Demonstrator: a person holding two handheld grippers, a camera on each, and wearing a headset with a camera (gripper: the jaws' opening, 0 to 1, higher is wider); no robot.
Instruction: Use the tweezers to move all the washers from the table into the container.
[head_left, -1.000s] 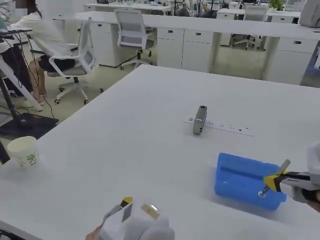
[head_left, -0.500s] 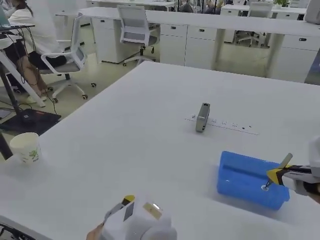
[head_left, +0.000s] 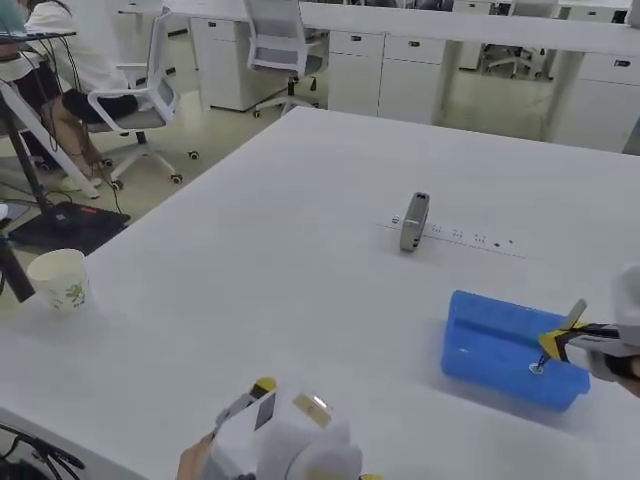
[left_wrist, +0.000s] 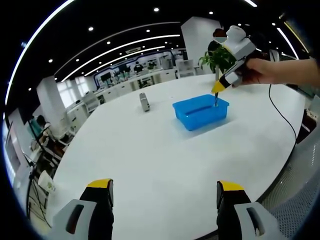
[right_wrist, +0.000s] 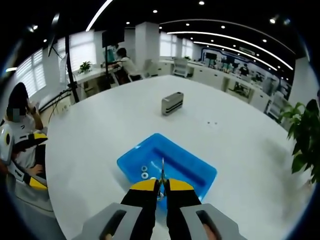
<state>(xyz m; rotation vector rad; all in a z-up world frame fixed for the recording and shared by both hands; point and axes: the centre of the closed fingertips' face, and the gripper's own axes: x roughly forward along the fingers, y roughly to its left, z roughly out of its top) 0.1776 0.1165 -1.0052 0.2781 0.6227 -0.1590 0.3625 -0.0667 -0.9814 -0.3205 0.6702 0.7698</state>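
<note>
**Drop-off in progress, a few specks left to check**

The right gripper (right_wrist: 161, 187) has its fingers pinched shut on the tweezers (right_wrist: 162, 172). The tips hang inside the blue container (head_left: 500, 378), which sits toward the counter's (head_left: 300, 270) near edge, right of middle. Whether the tips carry a washer cannot be told. Two washers (right_wrist: 144, 172) already lie on the container floor, just beside the tips. Tiny dark specks (head_left: 488, 242) next to the metal block (head_left: 414, 221) may be the remaining washers, but they are too small to confirm. The left gripper (left_wrist: 165, 186) is idle over the near edge, fingers wide apart and empty. Judged partway done.
</note>
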